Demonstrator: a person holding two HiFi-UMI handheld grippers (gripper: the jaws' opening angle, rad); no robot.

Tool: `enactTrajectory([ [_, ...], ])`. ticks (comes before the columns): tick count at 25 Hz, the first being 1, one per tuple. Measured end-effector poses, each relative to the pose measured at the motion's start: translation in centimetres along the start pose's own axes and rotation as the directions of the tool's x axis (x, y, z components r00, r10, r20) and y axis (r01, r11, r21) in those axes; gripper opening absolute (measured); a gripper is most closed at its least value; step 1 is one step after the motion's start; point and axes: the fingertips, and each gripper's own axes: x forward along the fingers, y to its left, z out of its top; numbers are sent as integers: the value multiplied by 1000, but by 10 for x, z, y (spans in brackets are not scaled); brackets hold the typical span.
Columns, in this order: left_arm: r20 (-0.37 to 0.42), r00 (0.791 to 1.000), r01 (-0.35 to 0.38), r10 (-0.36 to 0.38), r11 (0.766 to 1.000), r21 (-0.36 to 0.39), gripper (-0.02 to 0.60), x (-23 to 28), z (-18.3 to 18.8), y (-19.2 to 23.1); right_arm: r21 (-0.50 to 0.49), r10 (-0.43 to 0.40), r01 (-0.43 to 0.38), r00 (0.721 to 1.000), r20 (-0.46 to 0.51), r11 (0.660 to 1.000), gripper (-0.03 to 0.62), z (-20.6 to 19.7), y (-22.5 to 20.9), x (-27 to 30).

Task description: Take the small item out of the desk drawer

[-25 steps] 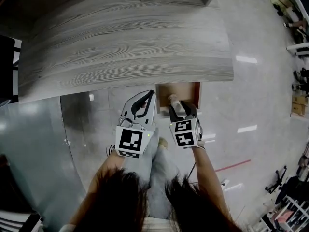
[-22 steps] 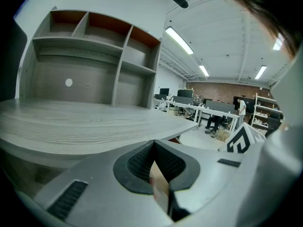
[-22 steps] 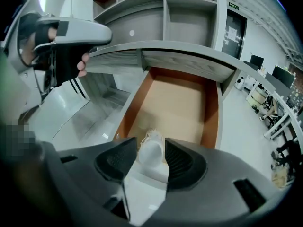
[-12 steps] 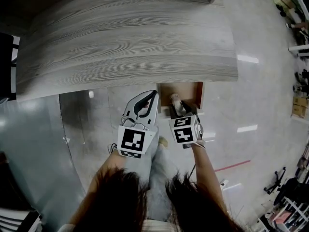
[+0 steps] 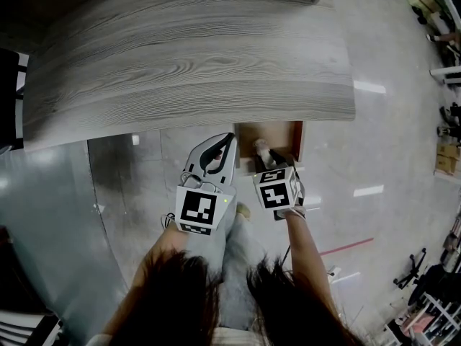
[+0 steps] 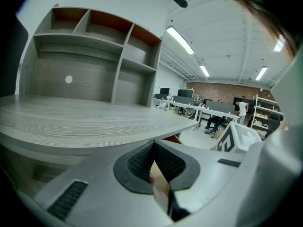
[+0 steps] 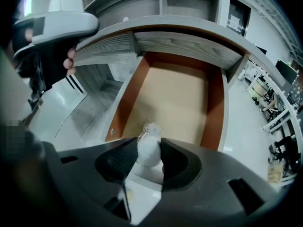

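Under the grey wood desk (image 5: 194,63) the drawer (image 5: 284,132) stands pulled out, its tan bottom (image 7: 175,98) bare. A small white fluffy item (image 7: 149,148) sits between the pads of my right gripper (image 7: 149,157), just above the drawer's near edge. Those jaws are closing and the pads touch it on both sides. In the head view the item (image 5: 261,148) pokes out past my right gripper (image 5: 268,158). My left gripper (image 5: 228,138) hovers left of the drawer with its fingertips together and holds nothing; its pads (image 6: 142,162) meet in its own view.
The desk edge (image 7: 156,32) overhangs the back of the drawer. Brown drawer sides (image 7: 215,108) flank the tan bottom. A shelf unit (image 6: 94,56) stands at the back of the desk. Glossy grey floor (image 5: 389,143) lies to the right, and a glass panel (image 5: 50,222) to the left.
My right gripper has edged slightly right and tilted, still with the white item at its tip over the drawer. My left gripper has barely moved.
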Motion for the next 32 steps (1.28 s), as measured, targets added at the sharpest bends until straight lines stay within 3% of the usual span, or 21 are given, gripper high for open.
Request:
enactTrajectory([
  [13,-25,999,-29,28,1000,-12,12,-7,-5,-2,-12,-41,43,995,92,999,155,7,-7,-17],
  [32,-15,998,-61,61,998,-6,12,-38,8,-34,-15,-79,86,962,260,996,155,22,-5,-88],
])
